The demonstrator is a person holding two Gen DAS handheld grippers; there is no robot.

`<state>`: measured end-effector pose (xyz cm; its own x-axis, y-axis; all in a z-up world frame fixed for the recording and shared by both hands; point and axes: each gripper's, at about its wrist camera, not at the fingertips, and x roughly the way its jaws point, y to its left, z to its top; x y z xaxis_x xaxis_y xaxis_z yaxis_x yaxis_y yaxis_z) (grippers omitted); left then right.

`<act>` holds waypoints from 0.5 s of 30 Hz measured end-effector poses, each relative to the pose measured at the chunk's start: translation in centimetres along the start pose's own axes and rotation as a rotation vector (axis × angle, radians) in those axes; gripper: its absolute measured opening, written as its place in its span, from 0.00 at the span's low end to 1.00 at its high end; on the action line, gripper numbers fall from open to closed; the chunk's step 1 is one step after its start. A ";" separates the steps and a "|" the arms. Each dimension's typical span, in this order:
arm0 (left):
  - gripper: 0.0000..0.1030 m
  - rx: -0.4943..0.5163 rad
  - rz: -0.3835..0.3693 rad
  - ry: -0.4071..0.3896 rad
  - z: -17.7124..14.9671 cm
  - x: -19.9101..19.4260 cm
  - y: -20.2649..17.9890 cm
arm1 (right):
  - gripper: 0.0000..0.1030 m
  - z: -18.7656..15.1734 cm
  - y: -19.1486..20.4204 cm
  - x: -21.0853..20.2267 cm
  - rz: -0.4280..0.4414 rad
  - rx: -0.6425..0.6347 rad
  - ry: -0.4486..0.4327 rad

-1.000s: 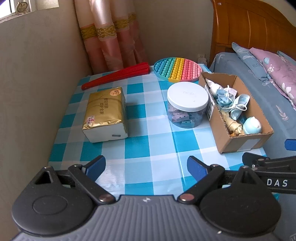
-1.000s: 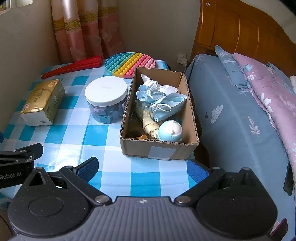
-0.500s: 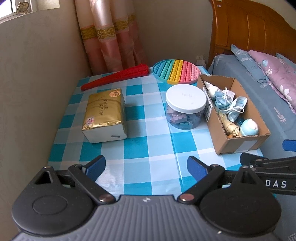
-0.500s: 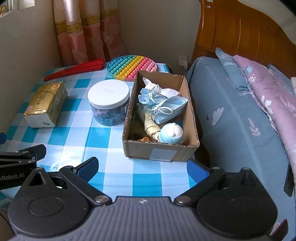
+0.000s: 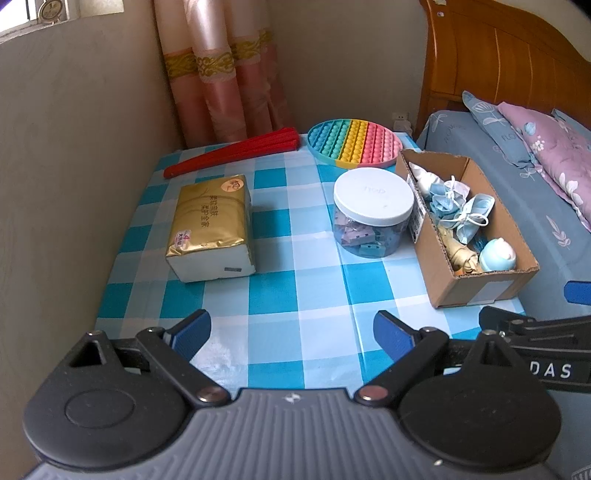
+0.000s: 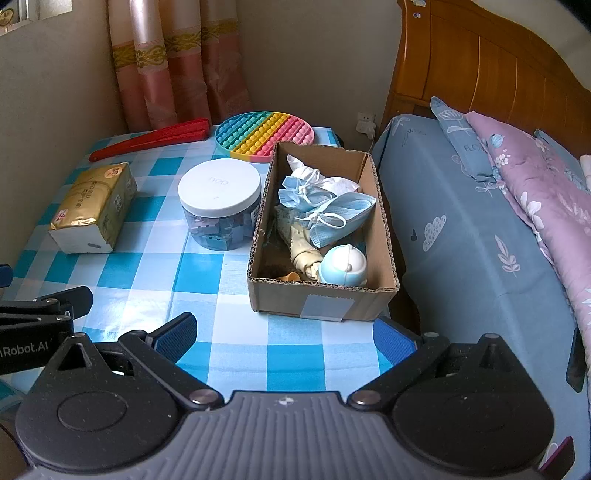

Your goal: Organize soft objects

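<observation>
Along the bench's right edge, a cardboard box (image 6: 323,295) holds crumpled blue masks (image 6: 332,216) and a round toy (image 6: 343,266); both grippers' jaws hang apart, empty.

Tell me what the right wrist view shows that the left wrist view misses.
Only the right wrist view shows the box's full inside with the blue face masks unobstructed, and far more of the bed. Only the left wrist view shows the windowsill. Both show the cardboard box, white-lidded jar, gold tissue pack, rainbow pop mat and red folded fan, with left gripper and right gripper open.
</observation>
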<state>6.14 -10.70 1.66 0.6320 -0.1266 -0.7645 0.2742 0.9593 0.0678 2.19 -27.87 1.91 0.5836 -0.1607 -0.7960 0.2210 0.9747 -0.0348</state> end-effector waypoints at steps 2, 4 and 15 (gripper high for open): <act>0.92 -0.001 -0.001 0.000 0.0 0.0 0.0 | 1.00 0.0 0.0 0.0 0.000 0.000 -0.001; 0.92 0.000 -0.001 0.000 0.0 0.0 0.0 | 1.00 0.0 0.0 0.0 0.001 0.000 0.000; 0.92 -0.002 -0.001 0.001 -0.1 -0.1 0.1 | 1.00 0.0 0.1 -0.2 -0.001 -0.002 -0.003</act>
<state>6.07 -10.59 1.68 0.6310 -0.1269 -0.7653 0.2731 0.9597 0.0660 2.11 -27.73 2.03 0.5854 -0.1624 -0.7943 0.2201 0.9748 -0.0371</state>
